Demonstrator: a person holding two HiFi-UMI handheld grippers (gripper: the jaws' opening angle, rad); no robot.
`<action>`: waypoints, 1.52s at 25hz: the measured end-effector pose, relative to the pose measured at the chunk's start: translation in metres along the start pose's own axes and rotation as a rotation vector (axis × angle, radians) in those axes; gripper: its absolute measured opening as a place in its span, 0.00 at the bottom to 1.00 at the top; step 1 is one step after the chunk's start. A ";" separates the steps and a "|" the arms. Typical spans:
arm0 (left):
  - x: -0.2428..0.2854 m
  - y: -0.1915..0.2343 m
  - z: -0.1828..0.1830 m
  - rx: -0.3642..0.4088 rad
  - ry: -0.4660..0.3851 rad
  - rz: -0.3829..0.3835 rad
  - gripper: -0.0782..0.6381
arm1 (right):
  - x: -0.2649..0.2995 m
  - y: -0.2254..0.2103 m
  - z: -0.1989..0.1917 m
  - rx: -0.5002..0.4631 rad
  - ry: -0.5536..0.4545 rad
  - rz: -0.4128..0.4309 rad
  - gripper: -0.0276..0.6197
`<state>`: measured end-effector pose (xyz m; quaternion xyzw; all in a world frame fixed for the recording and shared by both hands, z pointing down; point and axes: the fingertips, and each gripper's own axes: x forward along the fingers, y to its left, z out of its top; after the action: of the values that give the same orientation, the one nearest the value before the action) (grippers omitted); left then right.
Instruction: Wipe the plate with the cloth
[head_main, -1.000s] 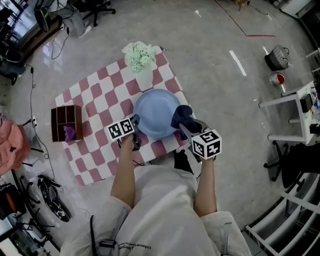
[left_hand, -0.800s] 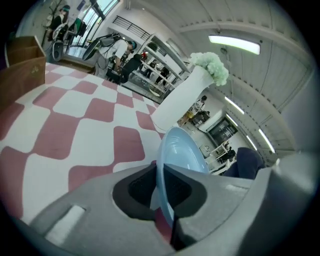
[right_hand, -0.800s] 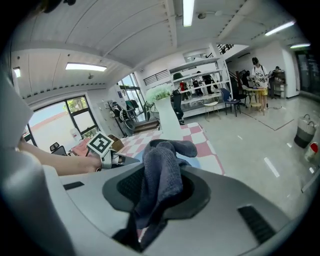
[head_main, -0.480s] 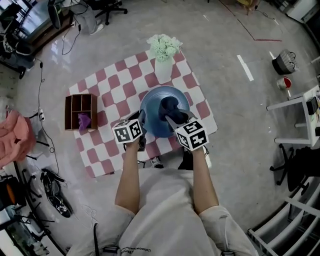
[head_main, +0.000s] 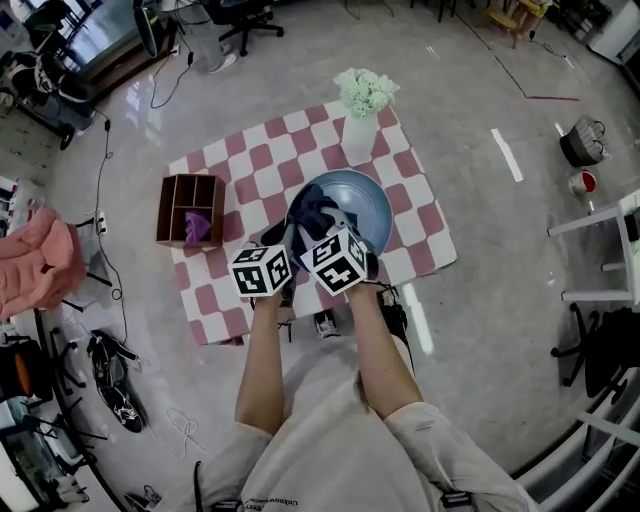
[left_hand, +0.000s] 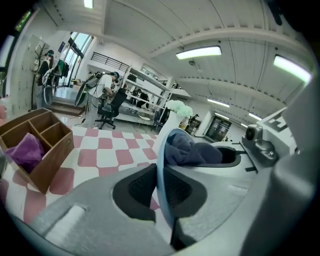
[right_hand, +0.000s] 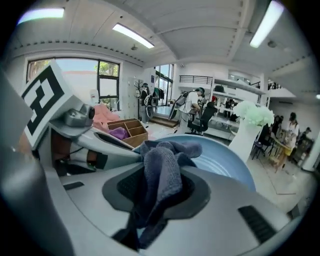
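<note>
Checkered floor mat (head_main: 250, 170): wiping under way.
Jaws of left gripper (left_hand: 162, 189) clamp plate (left_hand: 161, 150) rim, right gripper's (right_hand: 159, 192) pinch cloth (right_hand: 161, 167); next, sweep across.

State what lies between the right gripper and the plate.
The cloth: the right gripper is shut on it, and its bunched end rests against the plate. The right gripper view shows this best.
</note>
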<state>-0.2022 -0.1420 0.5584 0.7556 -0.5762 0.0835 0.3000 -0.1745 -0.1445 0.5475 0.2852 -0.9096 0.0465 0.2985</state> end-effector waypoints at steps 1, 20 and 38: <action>-0.005 0.001 -0.001 0.017 0.004 0.001 0.15 | 0.001 0.004 0.002 -0.012 -0.013 -0.019 0.22; -0.023 0.001 -0.009 0.101 0.024 -0.044 0.15 | 0.002 0.001 0.012 -0.049 -0.085 -0.114 0.22; -0.026 0.003 -0.021 0.090 0.066 -0.103 0.15 | -0.004 -0.034 -0.010 -0.001 -0.031 -0.207 0.23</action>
<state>-0.2088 -0.1096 0.5647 0.7939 -0.5219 0.1185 0.2885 -0.1483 -0.1683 0.5510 0.3783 -0.8797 0.0106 0.2878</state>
